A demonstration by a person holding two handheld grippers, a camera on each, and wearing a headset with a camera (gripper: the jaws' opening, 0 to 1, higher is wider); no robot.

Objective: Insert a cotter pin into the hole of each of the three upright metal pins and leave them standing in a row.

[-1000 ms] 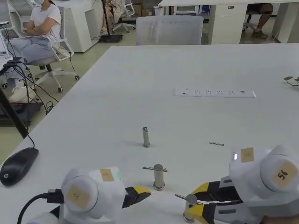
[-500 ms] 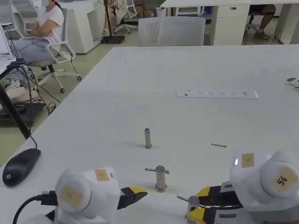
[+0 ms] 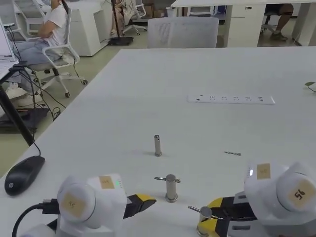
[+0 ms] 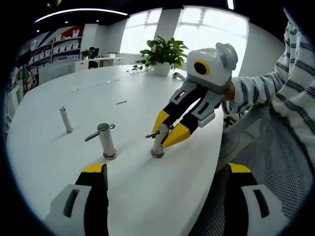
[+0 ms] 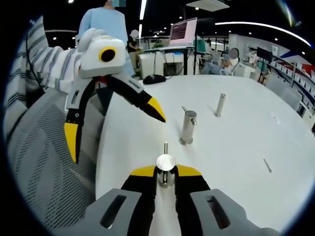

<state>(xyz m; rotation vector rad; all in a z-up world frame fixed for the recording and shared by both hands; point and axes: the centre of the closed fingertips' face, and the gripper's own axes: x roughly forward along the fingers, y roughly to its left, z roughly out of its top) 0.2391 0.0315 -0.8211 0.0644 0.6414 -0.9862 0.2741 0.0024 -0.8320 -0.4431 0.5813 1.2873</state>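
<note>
Right now we've got the right gripper [image 5: 166, 173] shut down narrow on the near pin [image 5: 166, 162], a jaw on each side of its shaft just under the round head. That pin stands upright on the white table [image 3: 148, 84], close to the edge on our side. The first cotter pin [image 4: 150, 134] goes thru its top & pokes out sideways. Our left gripper [image 4: 165, 169] is spread wide, jaws well apart w/ no grip on anything. In the head view its yellow tip sits just left of the middle pin [image 3: 171, 190], near but not touching. From the right gripper view we see it hang by the table edge, one jaw pointing toward the row. Middle pin is upright too, w/ the second cotter pin [image 3: 161, 178] thru its hole, the long end jutting left in the head view. Far pin [image 3: 157, 146] stands upright further out, apart from the other two; its top's too small for us to read. All 3 make a slanted line running away from us. The loose cotter pin [image 3: 232, 153] lies flat on the table, well right of the far pin. Further back a power strip [image 3: 231, 99] lies across the table, & a mouse [image 3: 23, 174] sits by the left edge.
</note>
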